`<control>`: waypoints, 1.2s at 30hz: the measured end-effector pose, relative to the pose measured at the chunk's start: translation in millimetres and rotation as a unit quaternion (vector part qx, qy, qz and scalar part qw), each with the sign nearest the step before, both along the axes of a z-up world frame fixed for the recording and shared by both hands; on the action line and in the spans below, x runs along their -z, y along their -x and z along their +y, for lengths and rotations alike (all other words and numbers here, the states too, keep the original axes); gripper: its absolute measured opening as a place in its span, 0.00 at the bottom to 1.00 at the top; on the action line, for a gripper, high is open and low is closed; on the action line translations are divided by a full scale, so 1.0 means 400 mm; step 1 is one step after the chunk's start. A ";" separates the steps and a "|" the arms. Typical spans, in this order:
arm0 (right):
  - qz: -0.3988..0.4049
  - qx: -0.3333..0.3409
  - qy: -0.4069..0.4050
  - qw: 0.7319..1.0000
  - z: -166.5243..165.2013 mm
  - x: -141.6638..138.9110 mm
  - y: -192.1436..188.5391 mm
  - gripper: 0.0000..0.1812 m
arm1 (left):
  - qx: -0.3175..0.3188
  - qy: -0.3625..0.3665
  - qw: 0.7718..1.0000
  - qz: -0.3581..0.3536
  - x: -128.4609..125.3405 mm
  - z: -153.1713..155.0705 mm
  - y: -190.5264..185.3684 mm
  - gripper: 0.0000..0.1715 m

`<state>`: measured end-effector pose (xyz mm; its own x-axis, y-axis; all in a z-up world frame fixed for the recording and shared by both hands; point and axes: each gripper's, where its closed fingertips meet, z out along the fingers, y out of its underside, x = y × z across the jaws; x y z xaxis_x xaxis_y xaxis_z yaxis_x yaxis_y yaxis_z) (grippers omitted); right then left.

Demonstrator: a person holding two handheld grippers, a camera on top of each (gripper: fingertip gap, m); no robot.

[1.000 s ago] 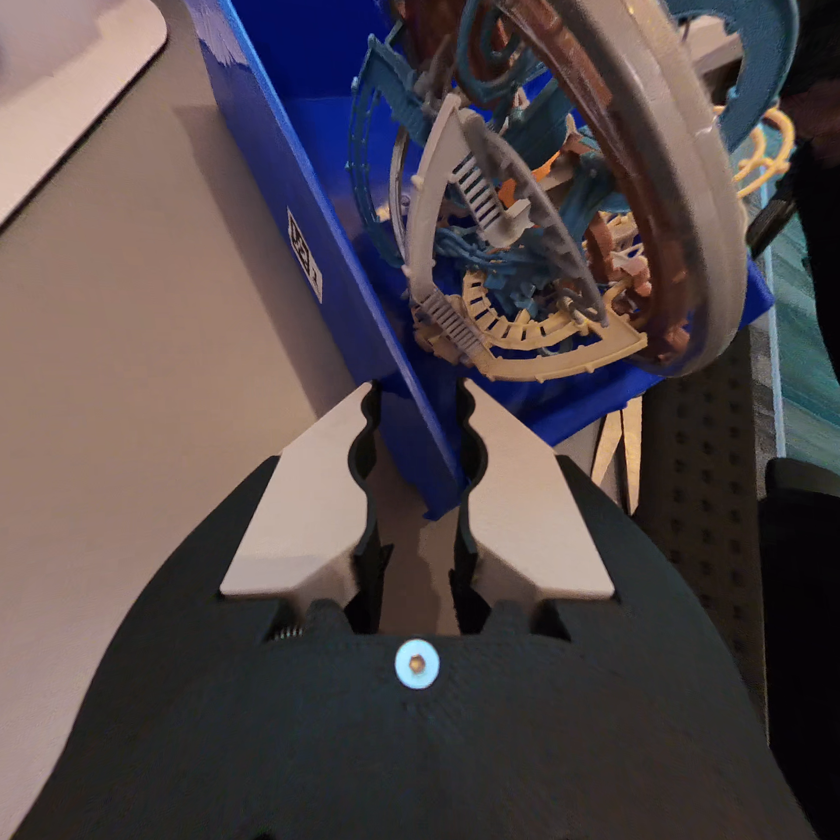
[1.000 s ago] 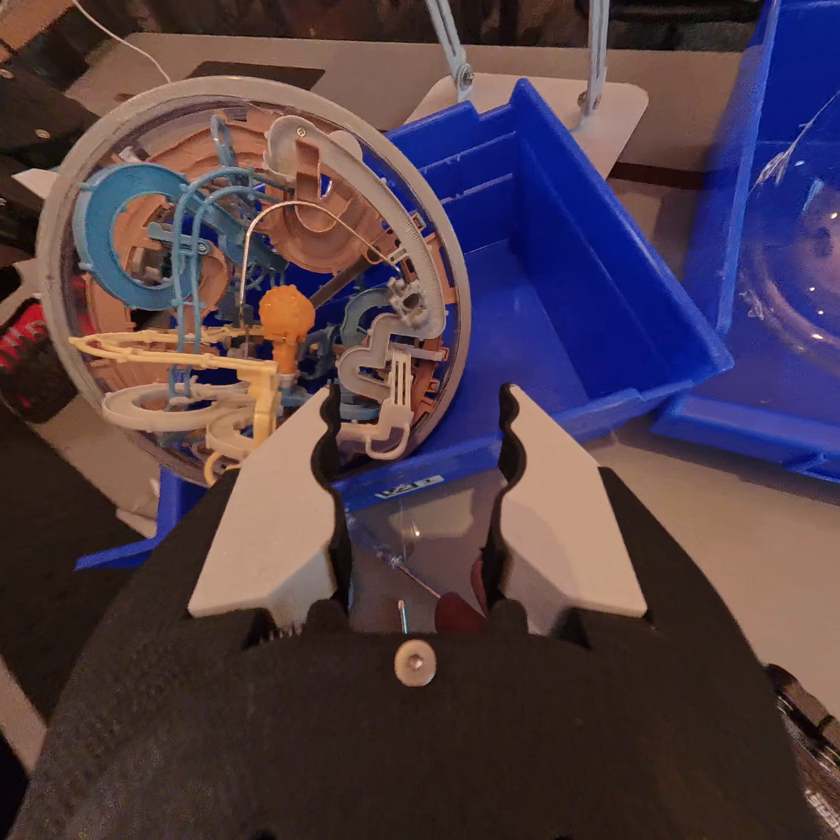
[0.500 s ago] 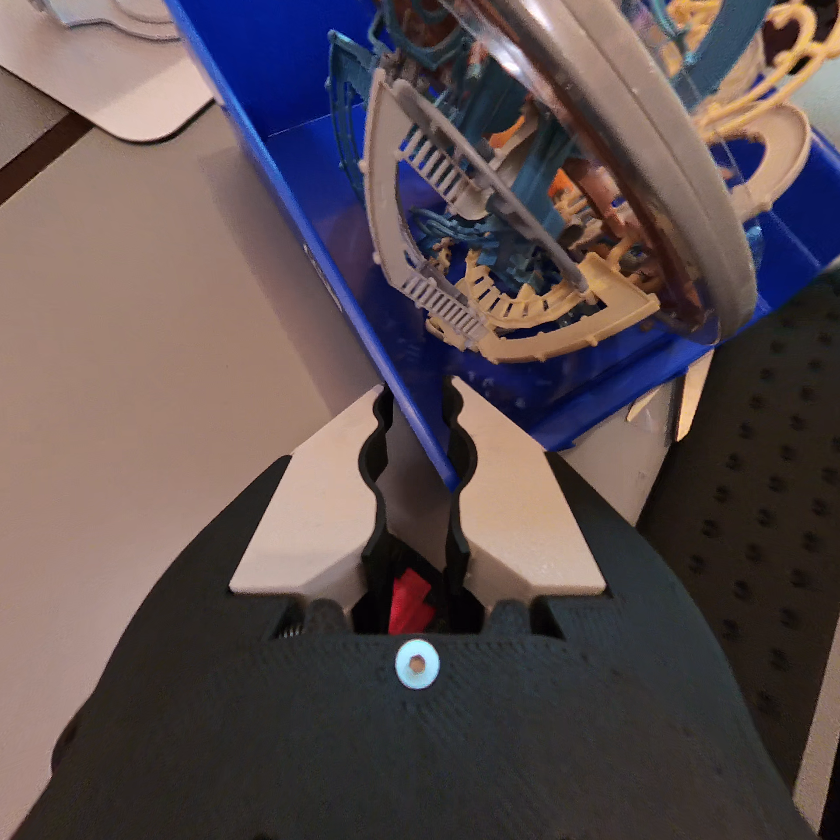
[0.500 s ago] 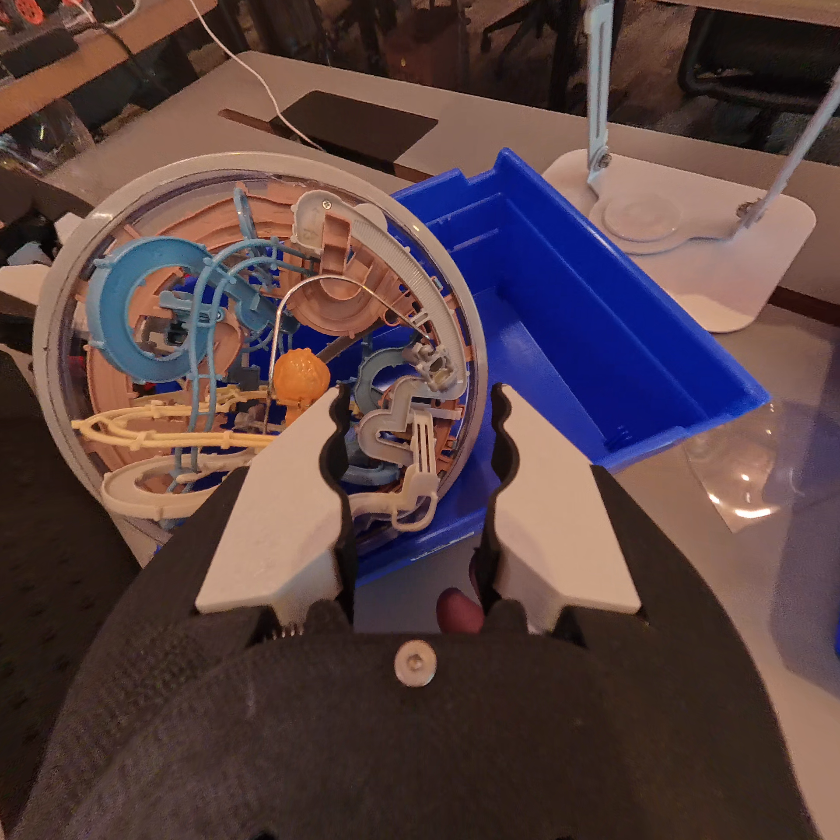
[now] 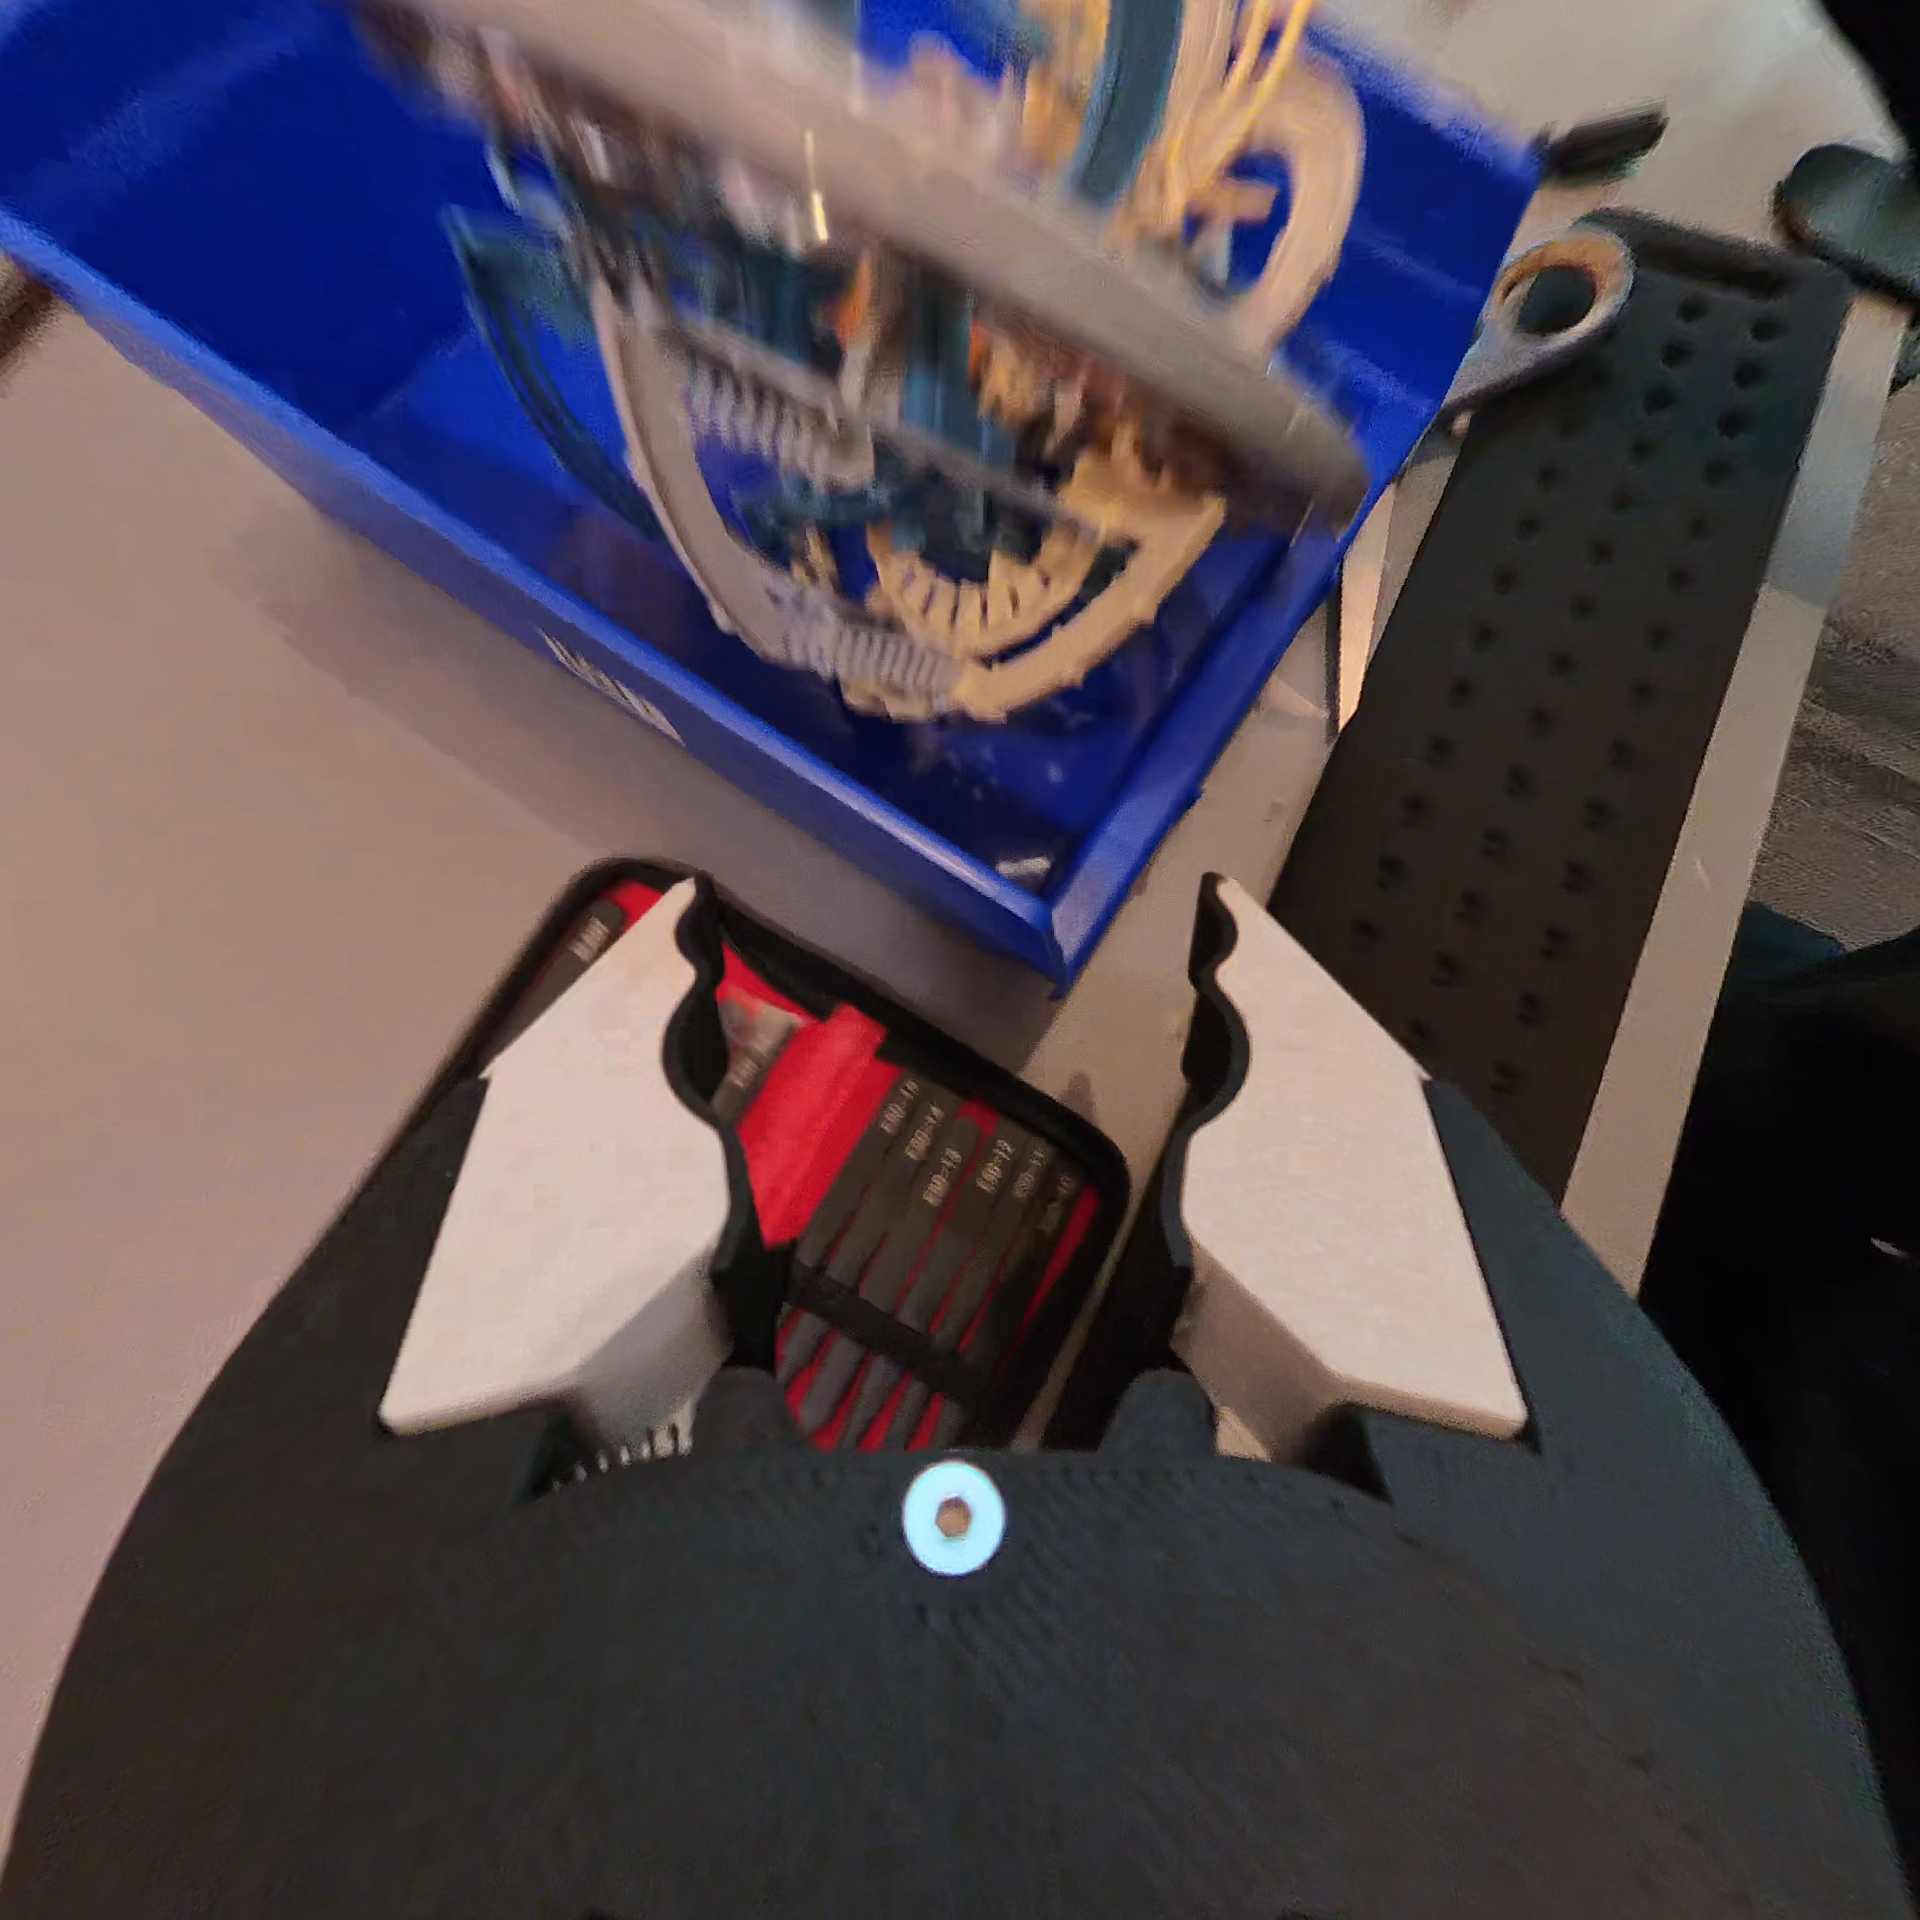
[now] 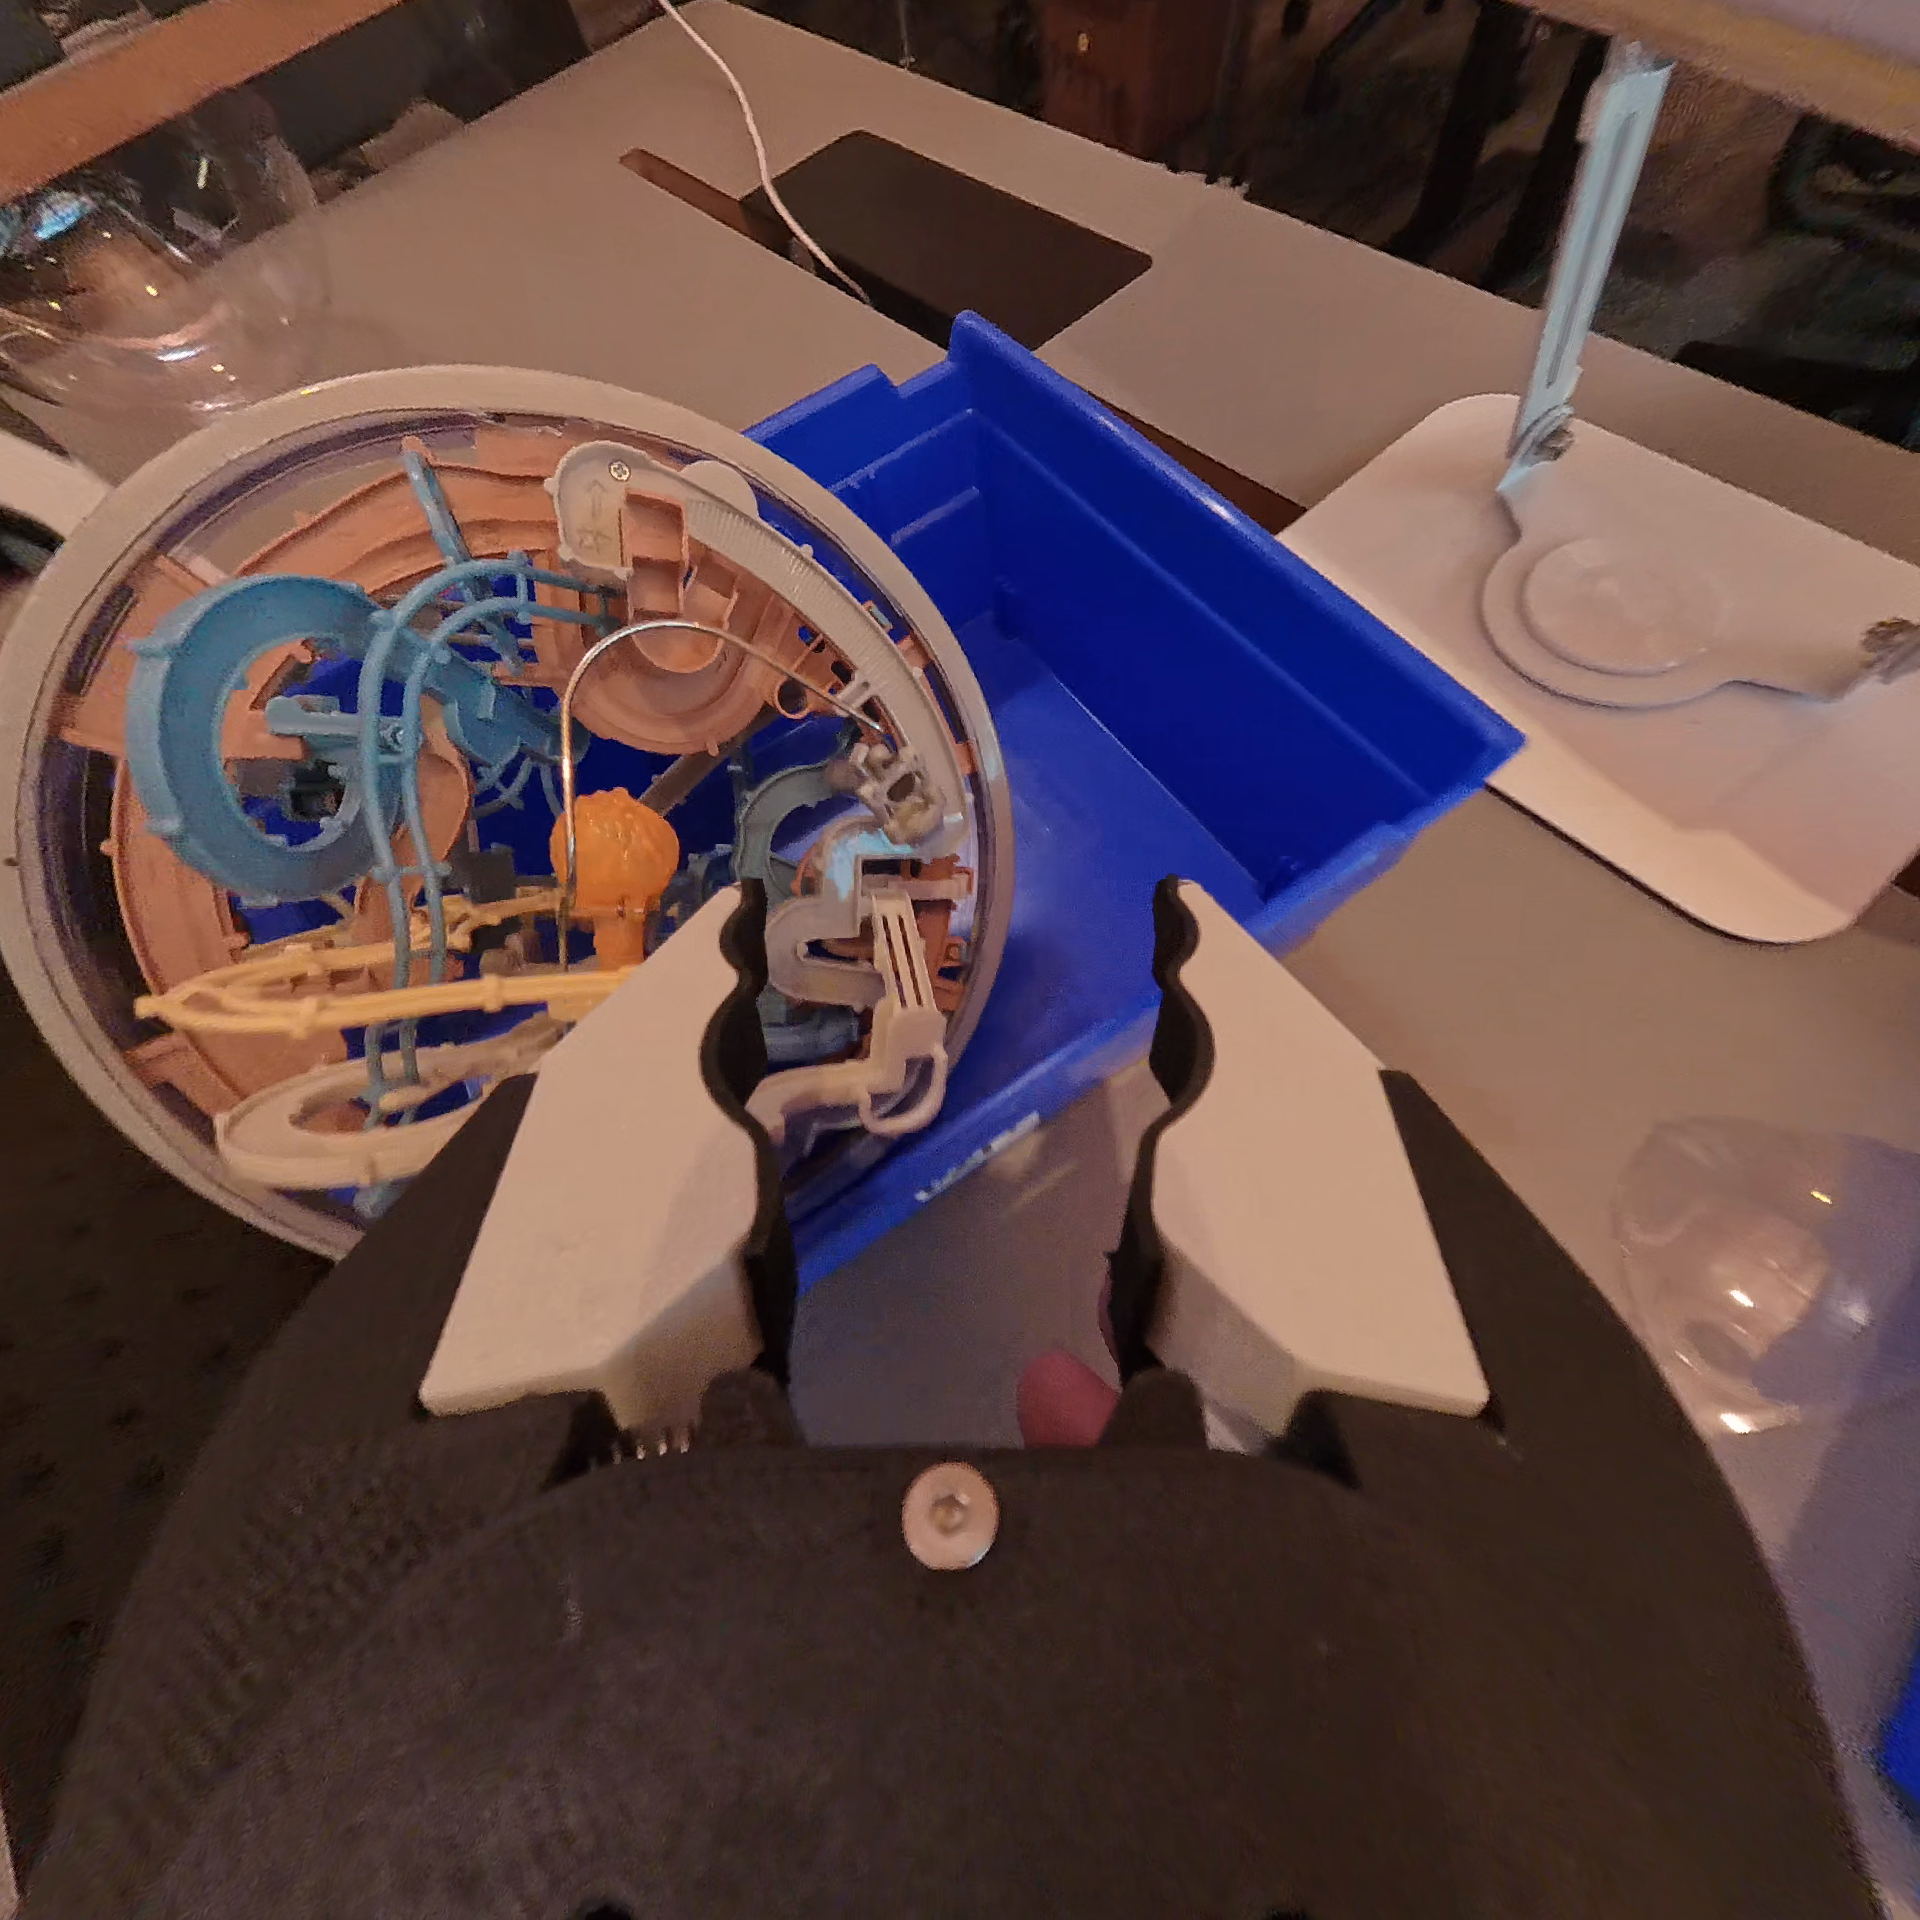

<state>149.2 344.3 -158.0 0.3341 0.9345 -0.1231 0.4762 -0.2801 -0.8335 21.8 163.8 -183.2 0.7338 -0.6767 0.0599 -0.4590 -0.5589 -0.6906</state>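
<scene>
A transparent maze ball point(image 6: 468, 810) with a grey ring and blue, tan and orange tracks inside leans in the near end of a blue plastic bin point(image 6: 1143, 675). My right gripper point(image 6: 956, 914) is open and empty, just in front of the bin's near wall and the ball's lower right side. In the left wrist view the ball point(image 5: 935, 416) and the bin point(image 5: 312, 343) are blurred by motion. My left gripper point(image 5: 948, 935) is open and empty, a short way back from the bin's corner, above an open red and black tool case point(image 5: 914, 1195).
A black perforated mat point(image 5: 1538, 727) lies right of the bin, with a wrench point(image 5: 1548, 301) at its far end. A white lamp base point(image 6: 1662, 665) stands behind the bin. Clear domes lie at the right point(image 6: 1766, 1247) and far left point(image 6: 156, 260). A dark pad point(image 6: 935, 239) lies farther back.
My left gripper has let go of the bin's wall, opened wide and drawn back over the tool case. My right gripper has pulled back a little and stays open.
</scene>
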 end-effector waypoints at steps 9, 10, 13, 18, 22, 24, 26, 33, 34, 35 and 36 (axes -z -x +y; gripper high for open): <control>0.034 -0.086 0.052 0.994 -0.154 -0.110 0.029 0.25 | 0.091 -0.038 0.994 -0.048 -0.087 0.152 -0.044 0.56; 0.009 -0.092 0.054 0.994 -0.162 -0.084 0.045 0.23 | 0.101 -0.037 0.993 -0.049 -0.087 0.160 -0.050 0.55; -0.037 -0.091 0.049 0.994 -0.154 -0.032 0.074 0.08 | 0.124 -0.042 0.990 -0.059 -0.099 0.172 -0.062 0.57; -0.035 -0.109 0.020 0.993 -0.157 -0.044 0.092 0.00 | 0.143 -0.047 0.985 -0.084 -0.109 0.170 -0.075 0.66; -0.029 -0.112 -0.017 0.993 -0.160 -0.089 0.118 0.00 | 0.169 -0.053 0.979 -0.099 -0.098 0.156 -0.096 0.67; -0.041 -0.113 -0.037 0.992 -0.157 -0.122 0.128 0.00 | 0.166 -0.076 0.977 -0.107 -0.116 0.159 -0.091 0.66; -0.070 -0.119 -0.070 0.988 -0.151 -0.161 0.134 0.00 | 0.164 -0.106 0.973 -0.122 -0.148 0.161 -0.089 0.63; -0.219 -0.160 -0.186 0.944 -0.127 -0.288 0.136 0.00 | 0.155 -0.173 0.971 -0.061 -0.164 0.193 -0.113 0.60; -0.238 -0.168 -0.191 0.937 -0.125 -0.281 0.138 0.00 | 0.161 -0.164 0.973 -0.033 -0.129 0.189 -0.117 0.60; -0.265 -0.174 -0.195 0.928 -0.120 -0.261 0.133 0.00 | 0.171 -0.152 0.973 -0.014 -0.096 0.179 -0.122 0.60; -0.291 -0.180 -0.200 0.918 -0.114 -0.233 0.127 0.00 | 0.176 -0.138 0.975 0.002 -0.069 0.169 -0.118 0.59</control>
<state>98.6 298.7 -64.7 -0.1042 0.9286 0.3562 0.8752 0.2556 -0.4106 68.9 231.5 -155.8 0.4537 -0.8761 -0.1633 -0.5917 -0.1592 -0.7903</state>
